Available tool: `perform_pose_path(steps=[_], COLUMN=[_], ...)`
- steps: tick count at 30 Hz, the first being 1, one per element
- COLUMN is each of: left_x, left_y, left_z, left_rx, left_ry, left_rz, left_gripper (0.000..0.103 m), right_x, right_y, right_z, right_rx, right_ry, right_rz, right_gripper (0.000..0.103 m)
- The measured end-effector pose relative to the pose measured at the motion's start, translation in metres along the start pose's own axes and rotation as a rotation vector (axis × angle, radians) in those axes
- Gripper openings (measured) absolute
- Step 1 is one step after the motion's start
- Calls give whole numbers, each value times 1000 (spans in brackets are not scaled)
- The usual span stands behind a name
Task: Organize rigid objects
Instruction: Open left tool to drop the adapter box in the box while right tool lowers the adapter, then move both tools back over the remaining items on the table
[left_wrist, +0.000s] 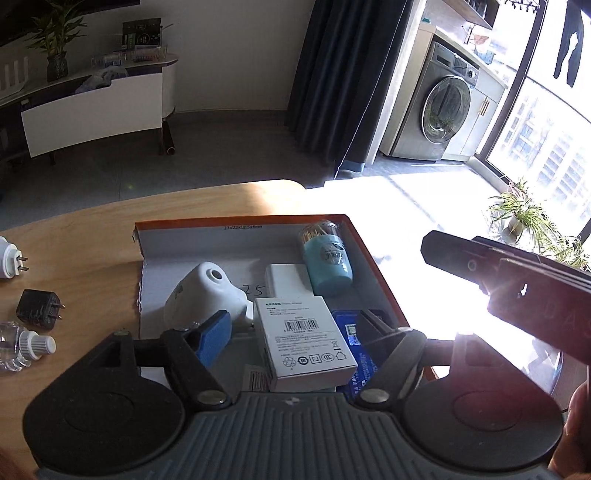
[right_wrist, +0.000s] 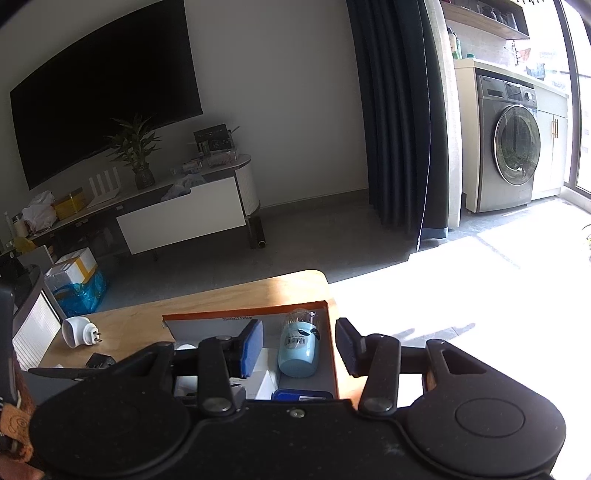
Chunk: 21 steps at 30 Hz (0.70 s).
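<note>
- Left gripper (left_wrist: 295, 334): jaws spread wide, holding nothing, hovering over the near end of the orange-rimmed cardboard box (left_wrist: 373, 266). Blue pad on the left finger (left_wrist: 212, 338) is visible; the right finger is dark in shadow.
- Right gripper (right_wrist: 301, 349): also wide apart and empty, hanging above the box's right side. From the left wrist view its body comes in from the right edge, washed out by glare.
- Nearest in the box: white carton with barcode (left_wrist: 304, 345) lying flat between the left fingers, on top of a blue packet (left_wrist: 354, 343).
- Just left of the carton: white moulded plastic piece with a round hole (left_wrist: 207, 291), tilted.
- Behind the carton: small white block (left_wrist: 286, 278), flat on the box floor.
- Far right corner of the box: light-blue toothpick jar (left_wrist: 328, 258), clear lid, leaning against the right wall.
- Outside the box on the wooden table (left_wrist: 92, 236), left side, near to far: clear bottle with white cap (left_wrist: 22, 345), black plug adapter (left_wrist: 40, 308), white plug adapter (left_wrist: 9, 256). All three well apart from the box.
- Far background: washing machine (left_wrist: 443, 114), dark curtain, TV cabinet.
</note>
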<state>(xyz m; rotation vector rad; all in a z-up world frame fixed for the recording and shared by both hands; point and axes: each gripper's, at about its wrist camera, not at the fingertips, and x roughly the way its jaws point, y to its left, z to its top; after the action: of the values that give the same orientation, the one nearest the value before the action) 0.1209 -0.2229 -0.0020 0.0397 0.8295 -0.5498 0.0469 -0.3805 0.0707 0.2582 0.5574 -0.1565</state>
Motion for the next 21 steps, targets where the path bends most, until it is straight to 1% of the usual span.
perform_pose_path(steps=[3,5,7,9,13,21], left_x=[-9,-16,-22,-29,-38,-53], left_y=[8,13,19,26,40,65], left_z=[0,1,1,-1,-4,-11], left_rx=[-20,-30,-41,-50,-60,-99], left_ry=[-4,-9,-14,-25,-33,-37], left_rz=[39,60,80,96,139,190], left_gripper=[80,84,88,90,91,91], right_x=[0,-2,-2,0,1,8], right_y=[6,10,14,17,29,63], right_z=[-2,-3,-4,-5,-11,-21], right_rx=[-7,-9,-11,-14,-38,-84], right_ry=[0,4,8,15,36,74], right_rz=[2,1,2,5,22,72], right_gripper=[64,65,70,79,80,80])
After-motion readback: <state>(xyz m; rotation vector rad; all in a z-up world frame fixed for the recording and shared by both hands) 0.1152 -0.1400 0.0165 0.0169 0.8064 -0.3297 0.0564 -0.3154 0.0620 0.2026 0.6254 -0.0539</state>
